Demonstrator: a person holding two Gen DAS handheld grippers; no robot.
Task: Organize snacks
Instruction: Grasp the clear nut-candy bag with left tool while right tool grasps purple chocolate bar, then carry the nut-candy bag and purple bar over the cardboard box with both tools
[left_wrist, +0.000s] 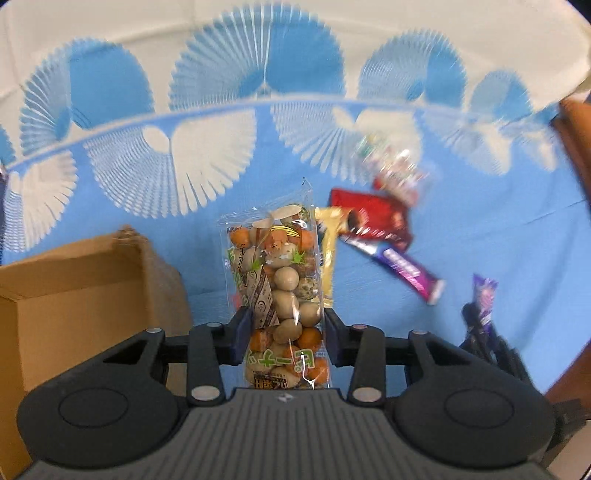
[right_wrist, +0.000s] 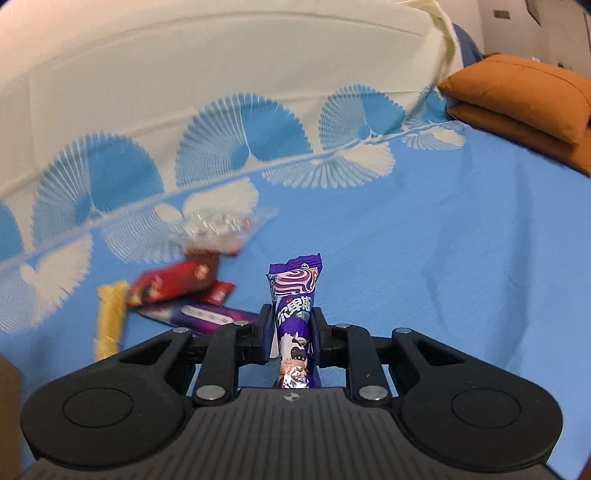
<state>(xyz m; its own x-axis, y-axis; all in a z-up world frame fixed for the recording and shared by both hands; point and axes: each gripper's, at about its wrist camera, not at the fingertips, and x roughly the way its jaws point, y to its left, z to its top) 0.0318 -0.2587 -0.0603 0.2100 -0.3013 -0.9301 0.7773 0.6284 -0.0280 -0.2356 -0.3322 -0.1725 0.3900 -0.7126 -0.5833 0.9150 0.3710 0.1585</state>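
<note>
My left gripper (left_wrist: 287, 332) is shut on a clear bag of round nut snacks (left_wrist: 277, 280), held upright above the blue cloth. My right gripper (right_wrist: 292, 332) is shut on a purple candy wrapper (right_wrist: 293, 295) that stands up between its pads. The right gripper (left_wrist: 484, 325) with that purple wrapper (left_wrist: 484, 295) also shows at the right of the left wrist view. On the cloth lie a yellow stick pack (left_wrist: 328, 254), a red packet (left_wrist: 373, 218), a purple bar (left_wrist: 402, 269) and a clear candy bag (left_wrist: 391, 166). The same pile appears in the right wrist view: yellow stick (right_wrist: 109, 317), red packet (right_wrist: 173, 282), purple bar (right_wrist: 207, 315).
An open cardboard box (left_wrist: 85, 295) stands just left of my left gripper. An orange cushion (right_wrist: 524, 99) lies at the far right on the blue cloth (right_wrist: 443, 240). A cream sheet with fan patterns (right_wrist: 221, 74) covers the back.
</note>
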